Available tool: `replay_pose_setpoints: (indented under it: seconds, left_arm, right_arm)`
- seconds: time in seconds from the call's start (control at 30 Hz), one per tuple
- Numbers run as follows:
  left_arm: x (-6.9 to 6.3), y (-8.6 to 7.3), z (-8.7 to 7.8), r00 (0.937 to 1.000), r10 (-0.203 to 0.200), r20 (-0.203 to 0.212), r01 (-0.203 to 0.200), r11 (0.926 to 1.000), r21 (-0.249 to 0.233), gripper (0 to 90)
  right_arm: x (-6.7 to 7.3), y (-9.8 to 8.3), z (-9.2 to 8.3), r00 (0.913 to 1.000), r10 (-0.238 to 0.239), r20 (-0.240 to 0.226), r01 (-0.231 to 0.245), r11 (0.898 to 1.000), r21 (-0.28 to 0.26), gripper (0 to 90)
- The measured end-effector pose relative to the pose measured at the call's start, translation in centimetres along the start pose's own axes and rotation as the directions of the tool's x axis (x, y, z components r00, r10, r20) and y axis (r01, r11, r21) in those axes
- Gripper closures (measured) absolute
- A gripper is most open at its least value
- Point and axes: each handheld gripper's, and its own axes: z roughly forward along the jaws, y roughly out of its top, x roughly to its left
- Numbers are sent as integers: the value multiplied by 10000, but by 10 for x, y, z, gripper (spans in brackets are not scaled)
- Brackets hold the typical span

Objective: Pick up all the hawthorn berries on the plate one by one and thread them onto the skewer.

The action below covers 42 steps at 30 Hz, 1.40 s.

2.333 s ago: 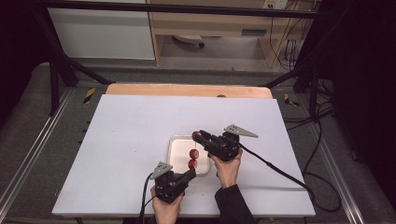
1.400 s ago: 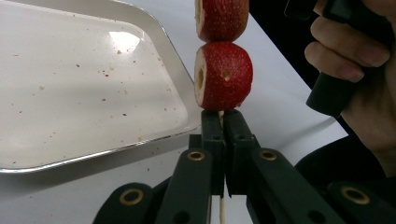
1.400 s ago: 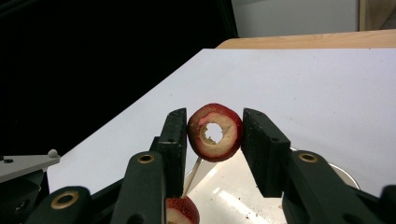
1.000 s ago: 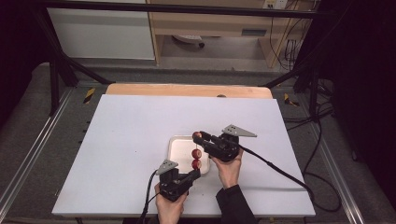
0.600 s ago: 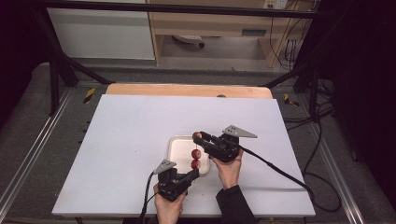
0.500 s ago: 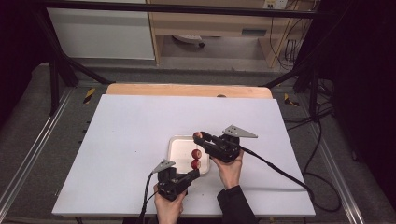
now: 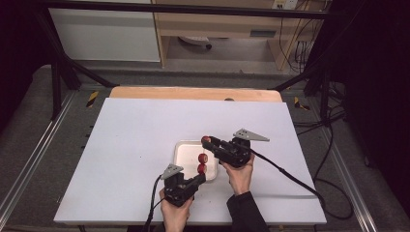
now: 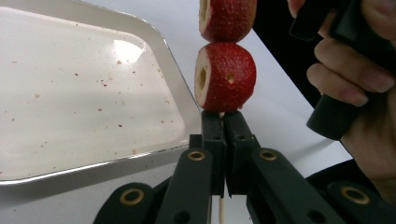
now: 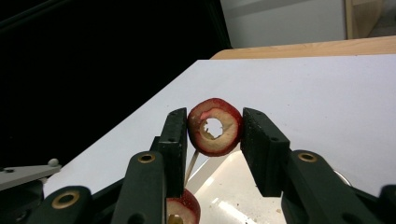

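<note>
Now, left to right | left gripper [image 7: 196, 180]: jaws fully closed on stick [image 8: 221, 212], holding it steady over tray [image 7: 186, 154] edge | 2 cored red fruits [image 8: 225, 77] threaded | right gripper [image 7: 212, 142]: jaws part-open, clamping third fruit [image 9: 215, 126], hole lined up near stick tip | count: 3 fruits, 1 stick, 1 tray

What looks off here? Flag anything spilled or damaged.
Nothing spilled or broken. The white tray carries only small reddish-brown crumbs. The cored fruits sit in line on the skewer, and the right gripper holds another cored fruit squarely.
</note>
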Motion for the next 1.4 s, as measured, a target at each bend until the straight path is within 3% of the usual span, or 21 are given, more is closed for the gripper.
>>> replay_pose_setpoints:
  seconds: [0.1, 0.27, 0.4, 0.5, 0.6, 0.7, 0.87, 1.0, 1.07, 1.23, 1.33, 1.4]
  left_arm:
    - [-4, -2, 1, 9995, 296, -120, -295, 9995, 93, 887]
    - [-5, -3, 3, 9995, 325, 31, -325, 9991, 268, 887]
    - [-2, -1, 1, 9993, 360, 129, -366, 9980, 513, 887]
    - [1, 3, -3, 9989, 447, 138, -456, 9957, 810, 887]
    - [1, 6, -1, 9970, 773, -24, -766, 9915, 1049, 888]
    - [1, 8, -1, 9948, 997, -225, -972, 9909, 935, 887]
    - [5, 11, -1, 9926, 1176, -298, -1135, 9872, 1120, 888]
    - [4, 9, -3, 9885, 1465, -383, -1428, 9860, 859, 886]
    - [5, 9, -5, 9848, 1697, -378, -1664, 9830, 777, 886]
    - [12, 9, -10, 9788, 1971, -564, -1926, 9783, 762, 886]
    - [17, 8, -12, 9720, 2232, -737, -2170, 9725, 841, 885]
    - [20, 9, -14, 9656, 2458, -850, -2384, 9671, 884, 885]
  right_arm:
    - [-1, 1, -1, 9998, -109, -157, 112, 9998, 185, 628]
    - [0, 3, -4, 9973, -710, 161, 700, 9961, 538, 629]
    - [0, 2, -4, 9960, -878, 149, 865, 9938, 703, 628]
    - [1, 2, -3, 9903, -1350, 342, 1308, 9858, 1052, 628]
    - [1, 2, -2, 9901, -1384, 235, 1345, 9832, 1230, 629]
    - [2, -2, 1, 9905, -1373, 24, 1355, 9806, 1415, 628]
    - [3, -3, 1, 9925, -1216, -139, 1223, 9815, 1475, 626]
    - [3, -2, 0, 9932, -1151, -191, 1167, 9826, 1448, 612]
    - [4, 0, -2, 9941, -1037, -328, 1071, 9858, 1297, 520]
    - [0, 3, -9, 9945, -1040, -111, 1046, 9886, 1082, 355]
    - [-5, 2, -13, 9954, -952, -52, 950, 9858, 1388, 271]
    - [-9, 0, -15, 9921, -1241, 159, 1198, 9791, 1645, 207]
